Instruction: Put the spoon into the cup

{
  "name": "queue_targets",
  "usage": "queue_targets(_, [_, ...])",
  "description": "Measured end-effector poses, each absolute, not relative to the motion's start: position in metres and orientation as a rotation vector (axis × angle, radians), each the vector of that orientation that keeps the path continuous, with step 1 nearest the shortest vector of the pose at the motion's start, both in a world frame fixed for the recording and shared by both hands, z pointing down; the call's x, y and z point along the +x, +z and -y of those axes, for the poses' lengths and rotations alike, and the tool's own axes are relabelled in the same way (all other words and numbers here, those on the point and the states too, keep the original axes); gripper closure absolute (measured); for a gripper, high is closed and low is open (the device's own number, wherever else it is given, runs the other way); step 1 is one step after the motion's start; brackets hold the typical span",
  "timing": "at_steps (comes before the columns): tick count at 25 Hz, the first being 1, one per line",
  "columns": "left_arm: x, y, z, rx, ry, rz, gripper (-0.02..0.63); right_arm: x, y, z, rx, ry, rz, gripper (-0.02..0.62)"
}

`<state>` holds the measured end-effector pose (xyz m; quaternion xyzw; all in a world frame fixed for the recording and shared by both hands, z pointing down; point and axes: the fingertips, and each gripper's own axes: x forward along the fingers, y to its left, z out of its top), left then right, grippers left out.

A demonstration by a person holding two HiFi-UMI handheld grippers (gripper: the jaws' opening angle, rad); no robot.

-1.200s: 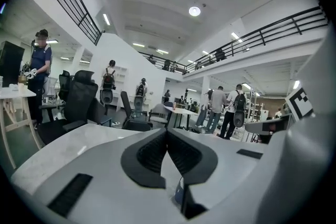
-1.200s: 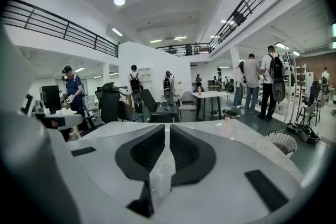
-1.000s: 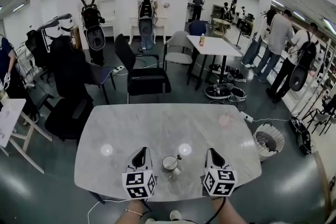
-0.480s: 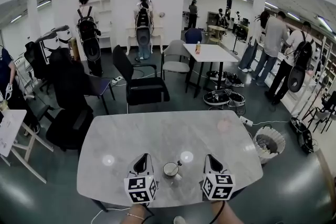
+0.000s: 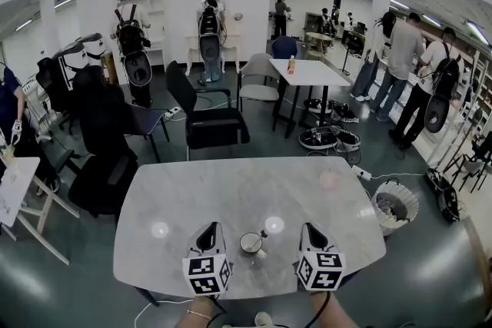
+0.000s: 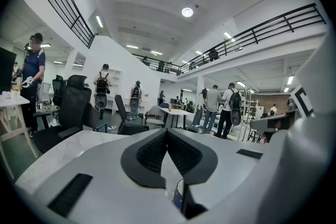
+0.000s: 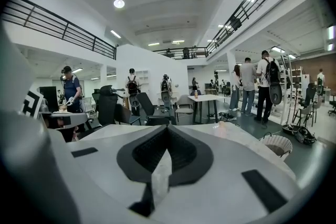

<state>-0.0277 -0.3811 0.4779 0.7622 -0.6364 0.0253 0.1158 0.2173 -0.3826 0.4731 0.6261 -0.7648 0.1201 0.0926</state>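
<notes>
A small white cup (image 5: pixel 250 243) stands on the grey marble table (image 5: pixel 231 188) near its front edge, between my two grippers. The spoon (image 5: pixel 262 234) is in the cup, its handle leaning out to the upper right. My left gripper (image 5: pixel 206 228) rests just left of the cup and my right gripper (image 5: pixel 310 228) further off to its right; both point away from me across the table. In the left gripper view the jaw tips (image 6: pixel 166 130) meet with nothing between them. The right gripper (image 7: pixel 168 127) is shut and empty in its own view.
Black office chairs (image 5: pixel 207 115) stand behind the table's far edge. A white waste basket (image 5: pixel 393 205) sits on the floor to the right. A second white table (image 5: pixel 307 73) and several people are further back in the room.
The head camera has shifted slightly. Both grippers, the cup and the spoon stay where they were.
</notes>
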Motion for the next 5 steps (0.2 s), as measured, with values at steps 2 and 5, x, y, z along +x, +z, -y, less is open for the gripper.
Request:
queue_targets(2, [-0.0287, 0.4792, 0.3814, 2.230, 0.074, 1.863, 0.588, 0.2164, 0.4744, 0.3825, 1.857, 0.357, 2.269, 0.565])
queue_targets(5, [-0.0286, 0.4807, 0.3821, 2.227, 0.074, 1.863, 0.588, 0.2184, 0.4756, 0.3826, 1.858, 0.359, 2.266, 0.565])
